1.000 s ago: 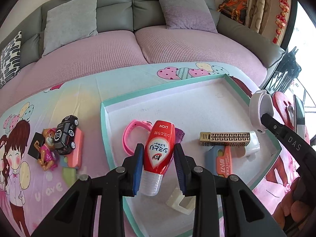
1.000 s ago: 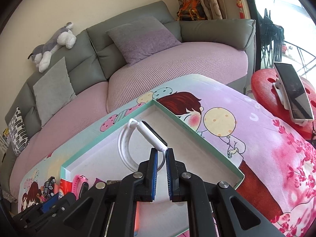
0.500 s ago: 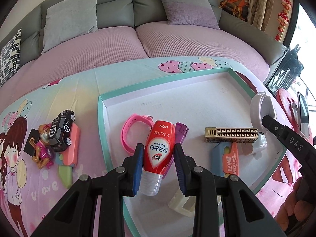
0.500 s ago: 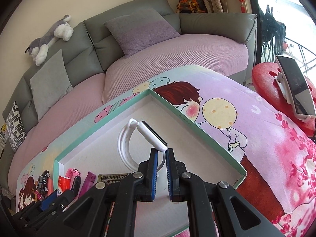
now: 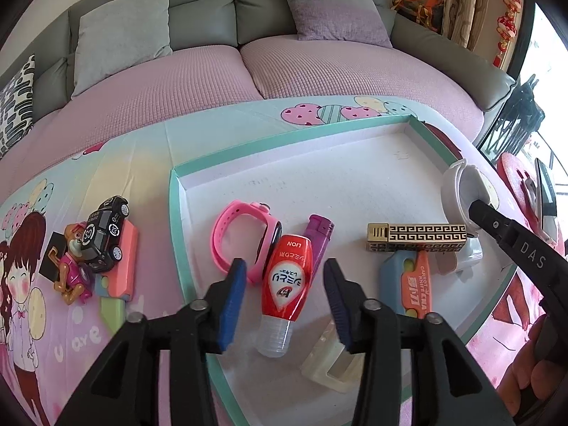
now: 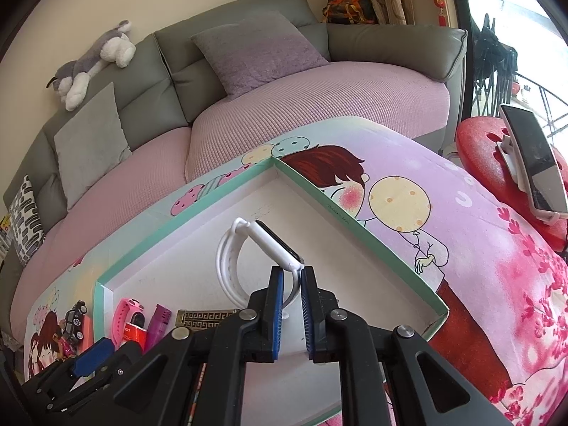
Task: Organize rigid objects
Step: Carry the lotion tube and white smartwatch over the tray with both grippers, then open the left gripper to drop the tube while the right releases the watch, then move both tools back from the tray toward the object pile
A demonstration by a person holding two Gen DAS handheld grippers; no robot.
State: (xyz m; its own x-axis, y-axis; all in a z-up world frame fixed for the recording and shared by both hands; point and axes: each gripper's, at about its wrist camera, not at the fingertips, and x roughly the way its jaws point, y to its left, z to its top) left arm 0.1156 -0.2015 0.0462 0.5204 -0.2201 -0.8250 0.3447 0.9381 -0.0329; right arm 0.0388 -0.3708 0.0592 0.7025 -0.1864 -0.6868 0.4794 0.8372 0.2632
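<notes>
While the left gripper point(image 5: 285, 294) stood spread open with the red tube point(image 5: 287, 278) lying loose between its fingers near the tray's point(image 6: 355, 225) front-left edge, the right gripper point(image 6: 291, 296) was clamped on the white watch point(image 6: 248, 252), held up toward the tray's far right corner.

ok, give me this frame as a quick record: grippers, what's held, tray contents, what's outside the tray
left gripper: open, fingers either side of red bottle, not touching
right gripper: shut on white watch, strap pinched
tray: pink watch, purple lighter, gold-patterned box, orange-blue utility knife, pale clip
outside tray, left: toy car, dog figure
</notes>
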